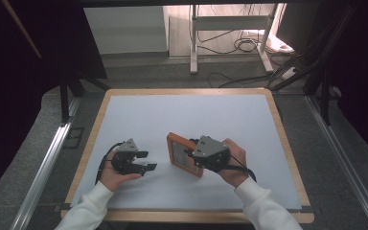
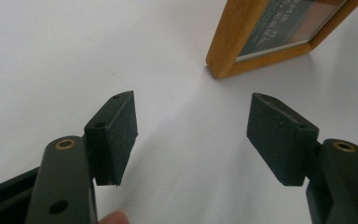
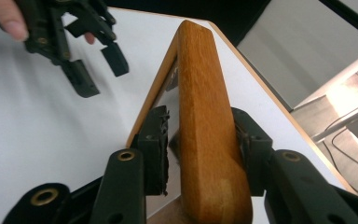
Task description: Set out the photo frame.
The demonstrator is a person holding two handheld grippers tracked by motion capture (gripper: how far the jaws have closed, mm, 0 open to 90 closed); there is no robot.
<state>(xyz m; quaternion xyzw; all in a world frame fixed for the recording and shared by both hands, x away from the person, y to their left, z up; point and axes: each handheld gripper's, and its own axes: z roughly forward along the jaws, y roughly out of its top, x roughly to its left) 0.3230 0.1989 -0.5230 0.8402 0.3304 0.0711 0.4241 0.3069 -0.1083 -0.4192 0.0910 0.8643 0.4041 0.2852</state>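
Picture frame (image 1: 184, 154): rectangular, rounded honey-coloured wood edges, glossy glazed face, standing tilted on the matte white table top (image 1: 191, 117) just right of centre. Right gripper (image 3: 200, 154) straddles the frame's wooden rail, the right pad against the wood, the left beside the glass face with a thin gap; grip looks loose, can't confirm clamping. Left gripper (image 2: 191, 135) near the frame, flat rubbery black pads spread wide, nothing between them.
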